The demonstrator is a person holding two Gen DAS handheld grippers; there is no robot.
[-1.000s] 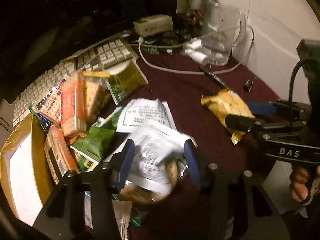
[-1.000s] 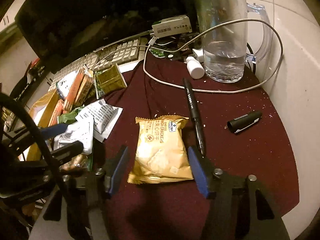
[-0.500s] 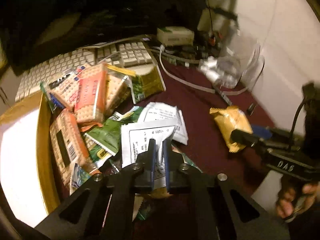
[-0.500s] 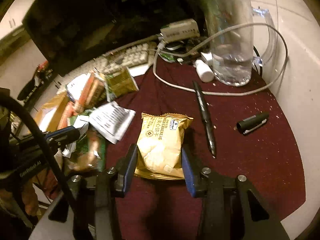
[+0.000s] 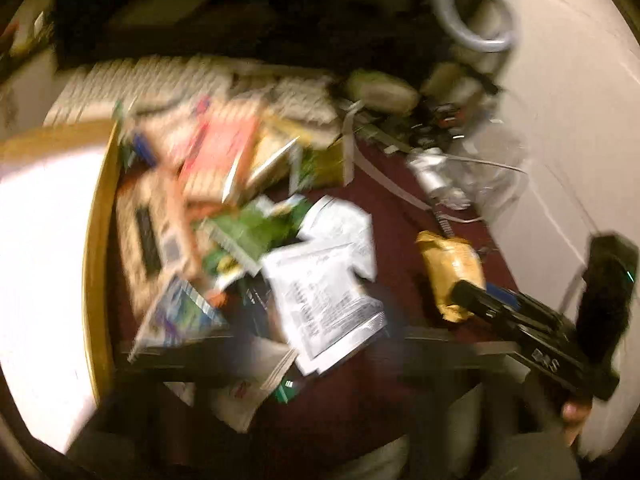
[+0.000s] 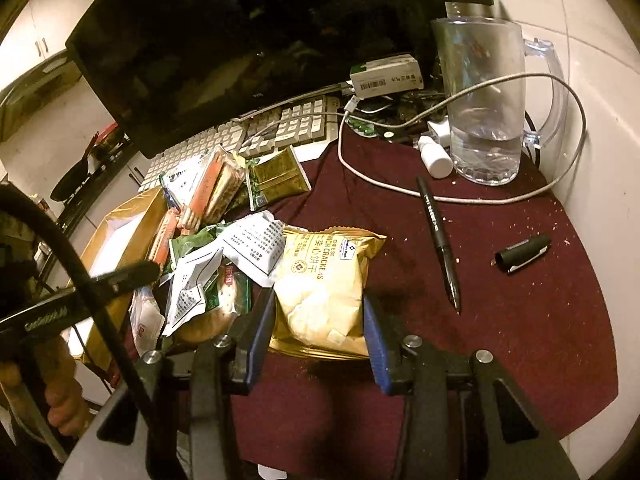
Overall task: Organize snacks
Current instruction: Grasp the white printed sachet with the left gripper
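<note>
Right wrist view: bench [image 6: 500, 320] under a dark red cloth scattered with crumbs, pale wall at right. A dark monitor [image 6: 224, 40] stands at the back with a white keyboard [image 6: 256, 136] in front of it. A clear pitcher [image 6: 484, 100] with a little water stands at back right, a white cable [image 6: 440, 198] looping round its base, a small white bottle [image 6: 436, 158] lying beside it. An uncapped black pen [image 6: 438, 236] lies on the cloth, its cap [image 6: 524, 252] apart to the right. A white carton [image 6: 386, 74] sits behind the keyboard.

Snack pile [image 6: 216, 216] at left: cracker sleeves, green packets, white printed sachets, a round biscuit pack, all overlapping. A gold-sided box [image 6: 132, 220] with a white inside lies at the pile's left edge.

Right gripper [image 6: 318, 328]: jaws partly closed, blue pads pressing both sides of the gold cheese cracker bag [image 6: 328, 276], which rests on the cloth at the pile's right edge.

Left gripper [image 5: 308, 344]: jaws have just been opening and now stand wide, nothing pressed between them; a white printed sachet [image 5: 320, 288] lies below, between the spread fingers. From the right wrist view only one black finger shows over the pile.

Left wrist view is heavily motion-blurred; packet labels unreadable, own fingers smeared. Hands holding the grippers cut off at the frame edges.
</note>
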